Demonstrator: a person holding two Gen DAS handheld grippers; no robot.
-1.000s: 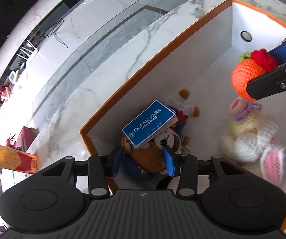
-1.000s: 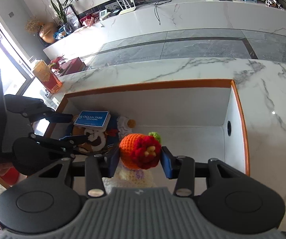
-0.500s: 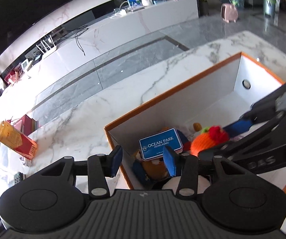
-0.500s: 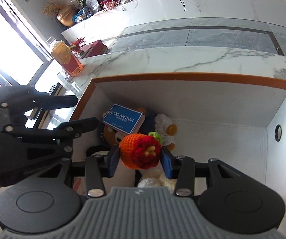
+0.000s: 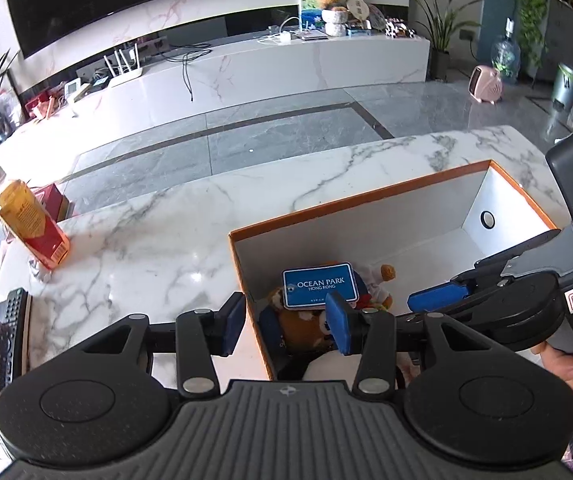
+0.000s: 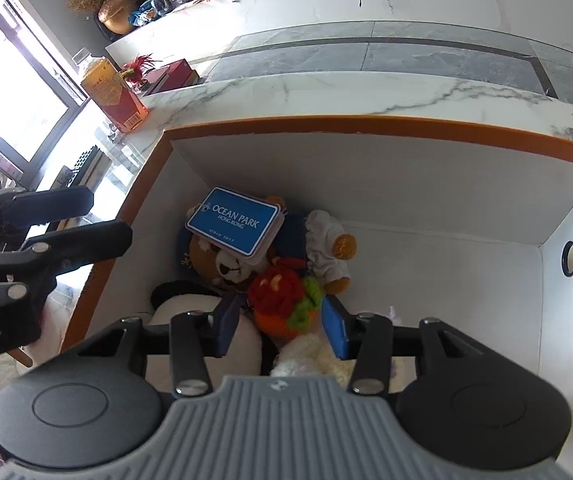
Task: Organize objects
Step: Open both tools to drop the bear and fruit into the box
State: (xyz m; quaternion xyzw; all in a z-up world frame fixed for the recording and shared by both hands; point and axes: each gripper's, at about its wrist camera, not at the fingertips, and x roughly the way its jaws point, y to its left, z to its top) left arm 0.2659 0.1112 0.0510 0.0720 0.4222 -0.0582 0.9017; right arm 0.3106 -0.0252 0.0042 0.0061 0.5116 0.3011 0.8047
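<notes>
The right gripper [image 6: 280,326] is hanging low inside the orange-rimmed box [image 6: 366,126], and the crocheted orange toy [image 6: 284,304] that was clamped between its fingers a second ago is now lying loose among the other toys, tipped on its side. The blue pads are standing clear of it on both sides, so the grip is off and the fingers are partly spread around it. That reads as this toy being delivered, resting against the brown plush bear [image 6: 226,264] with the blue Ocean Park tag [image 6: 235,221] in the box's left part.

The left gripper [image 5: 284,326] has been lifting and rolling away from the box; its fingers are moderately apart and holding nothing, straddling the box's near-left corner over the bench [image 5: 146,240].

From the left wrist view the orange toy is hidden behind the right gripper's body. The white and cream toys near the camera are mostly cut off by the gripper frames, so what they are is hard to make out. A bottle [image 5: 30,226] is standing well apart on the far left of the bench
</notes>
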